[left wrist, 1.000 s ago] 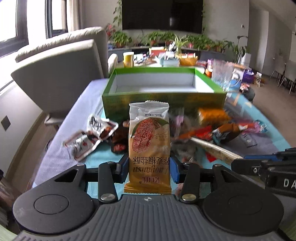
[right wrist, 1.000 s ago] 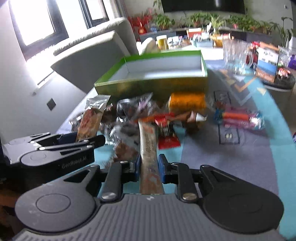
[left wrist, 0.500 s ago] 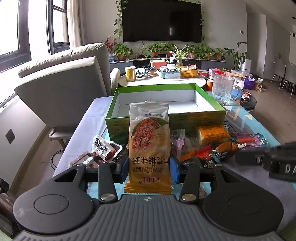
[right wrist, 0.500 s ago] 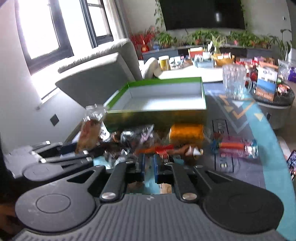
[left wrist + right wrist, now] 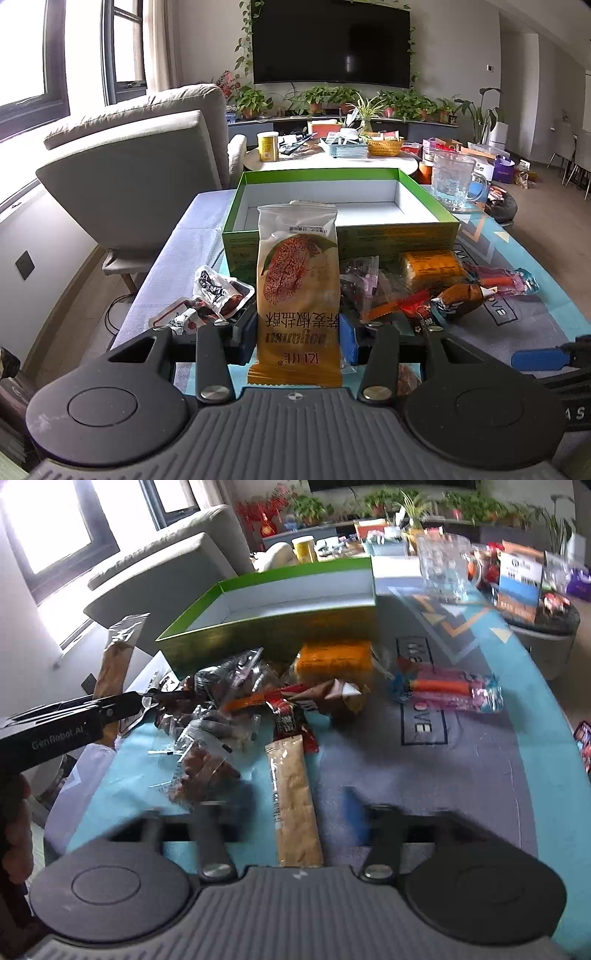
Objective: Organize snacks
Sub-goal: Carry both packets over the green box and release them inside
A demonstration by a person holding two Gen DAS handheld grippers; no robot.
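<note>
Upright in the left view, the left gripper (image 5: 297, 334) clamps an orange snack packet (image 5: 298, 291) printed upside down with Chinese characters, before the green box (image 5: 340, 236). Seen from the right view, the right gripper (image 5: 295, 808) has just been opening; a tan stick pack (image 5: 293, 805) lies on the counter (image 5: 424, 775) between its parted fingers (image 5: 354, 812), untouched. "GenRobot.AI" marks the left gripper's side.

Your right gripper's fingers (image 5: 354, 812) are smeared by motion blur, the upright snack packet (image 5: 298, 295) hides part of the green box's (image 5: 399, 236) front wall, and the tan stick packet's (image 5: 295, 805) print stays unreadable.
</note>
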